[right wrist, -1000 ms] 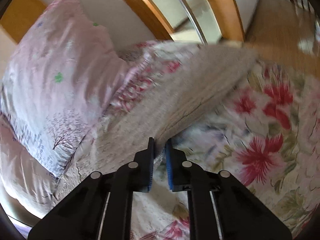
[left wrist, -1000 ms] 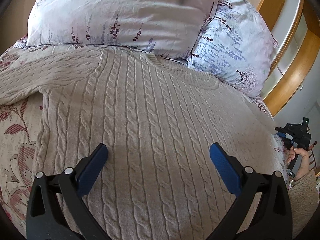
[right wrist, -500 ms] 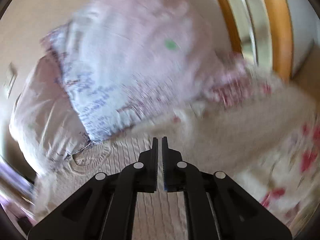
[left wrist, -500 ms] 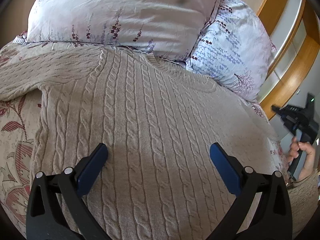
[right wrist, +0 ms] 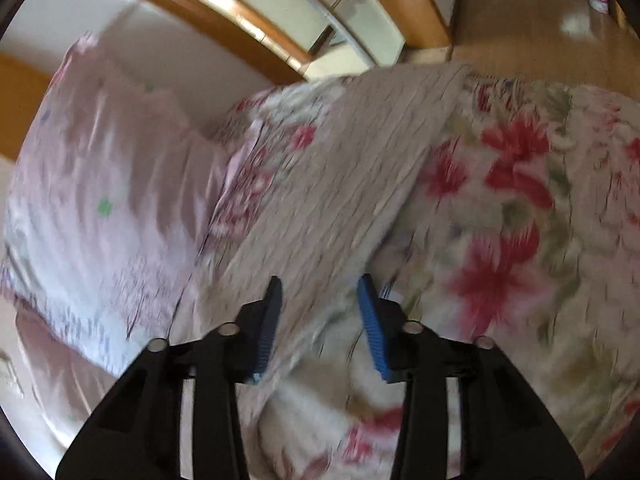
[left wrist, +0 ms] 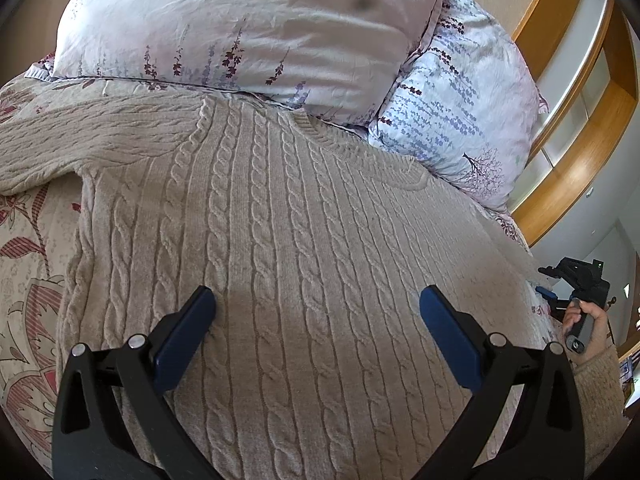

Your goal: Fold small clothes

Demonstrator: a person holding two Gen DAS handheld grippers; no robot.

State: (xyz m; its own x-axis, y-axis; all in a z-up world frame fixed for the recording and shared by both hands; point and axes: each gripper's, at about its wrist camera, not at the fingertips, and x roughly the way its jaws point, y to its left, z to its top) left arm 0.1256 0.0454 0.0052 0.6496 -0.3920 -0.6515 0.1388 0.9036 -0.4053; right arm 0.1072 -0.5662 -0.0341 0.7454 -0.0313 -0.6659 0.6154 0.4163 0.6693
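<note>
A beige cable-knit sweater lies flat on the bed, its neckline against the pillows. My left gripper hovers open over the sweater's body, with nothing between its blue pads. In the left wrist view my right gripper shows at the far right edge of the bed, held by a hand. In the blurred right wrist view the sweater's sleeve stretches across the floral quilt. My right gripper is opening over the sleeve's near end; fabric lies between the jaws and the pads do not press on it.
Two pale flowered pillows lean at the head of the bed. The floral quilt covers the mattress. A wooden-framed wardrobe and wooden floor lie past the bed's right side.
My right gripper, shut before, swung toward the pillows and back over the sleeve, and its jaws have parted. The left gripper has stayed open over the sweater's body.
</note>
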